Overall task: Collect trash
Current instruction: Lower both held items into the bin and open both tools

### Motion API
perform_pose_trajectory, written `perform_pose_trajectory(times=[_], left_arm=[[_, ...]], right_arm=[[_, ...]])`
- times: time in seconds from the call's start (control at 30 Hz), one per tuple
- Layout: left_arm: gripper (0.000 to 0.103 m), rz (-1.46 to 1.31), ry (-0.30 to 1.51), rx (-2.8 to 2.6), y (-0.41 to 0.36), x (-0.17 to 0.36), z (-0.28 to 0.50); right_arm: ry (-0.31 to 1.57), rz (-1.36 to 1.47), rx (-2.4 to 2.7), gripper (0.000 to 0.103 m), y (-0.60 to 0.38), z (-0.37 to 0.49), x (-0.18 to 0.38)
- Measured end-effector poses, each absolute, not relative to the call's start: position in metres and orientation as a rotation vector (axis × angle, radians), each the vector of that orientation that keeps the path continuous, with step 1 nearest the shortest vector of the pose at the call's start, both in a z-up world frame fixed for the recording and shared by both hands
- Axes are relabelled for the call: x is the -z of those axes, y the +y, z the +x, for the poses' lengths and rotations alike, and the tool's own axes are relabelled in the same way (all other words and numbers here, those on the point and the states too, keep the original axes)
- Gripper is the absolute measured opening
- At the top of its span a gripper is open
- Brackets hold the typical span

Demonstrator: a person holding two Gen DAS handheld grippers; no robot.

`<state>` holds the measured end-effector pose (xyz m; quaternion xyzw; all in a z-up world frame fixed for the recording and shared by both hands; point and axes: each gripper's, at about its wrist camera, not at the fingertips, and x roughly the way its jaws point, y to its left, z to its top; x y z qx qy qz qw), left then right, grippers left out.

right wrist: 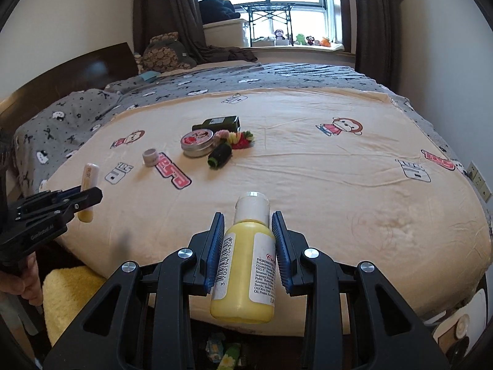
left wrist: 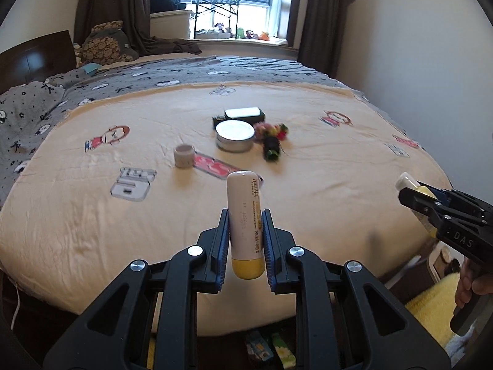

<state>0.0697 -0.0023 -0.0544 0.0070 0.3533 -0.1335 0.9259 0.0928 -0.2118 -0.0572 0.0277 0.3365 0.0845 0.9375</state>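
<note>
My left gripper [left wrist: 245, 215] is shut on a white tube with a yellow cap [left wrist: 245, 222], held upright above the near edge of the bed; it also shows in the right wrist view [right wrist: 87, 191]. My right gripper [right wrist: 248, 217] is shut on a yellow bottle with a white cap [right wrist: 246, 265], held over the bed's near edge; the bottle's cap shows in the left wrist view [left wrist: 408, 182]. On the cream bed sheet [left wrist: 308, 185] lie a round tin [left wrist: 235, 135], a small white jar [left wrist: 184, 155], a dark box [left wrist: 243, 115], a black spool [left wrist: 271, 148] and colourful hair ties [left wrist: 272, 129].
A wooden headboard [left wrist: 27, 58] and grey pillows stand at the left. A window with dark curtains and a folding rack is at the back. A yellow towel [right wrist: 67, 289] lies below the bed's near edge. Small packets [left wrist: 268, 348] lie on the floor beneath.
</note>
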Motion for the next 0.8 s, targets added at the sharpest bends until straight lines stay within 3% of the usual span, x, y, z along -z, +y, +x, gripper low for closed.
perform_pose_trajectory(times=[0.33,0.8], left_arm=[[0.019,0.027,0.898,0.396,-0.017,0.127,0.015],[0.019,0.020,1.191,0.455,-0.035,0.238,0.012]], right_arm=[[0.835,0.057,-0.194,0.033,-0.194,0.046,0.128],[1.089,0.145,-0.244,0.033,-0.175,0.038,0.217]])
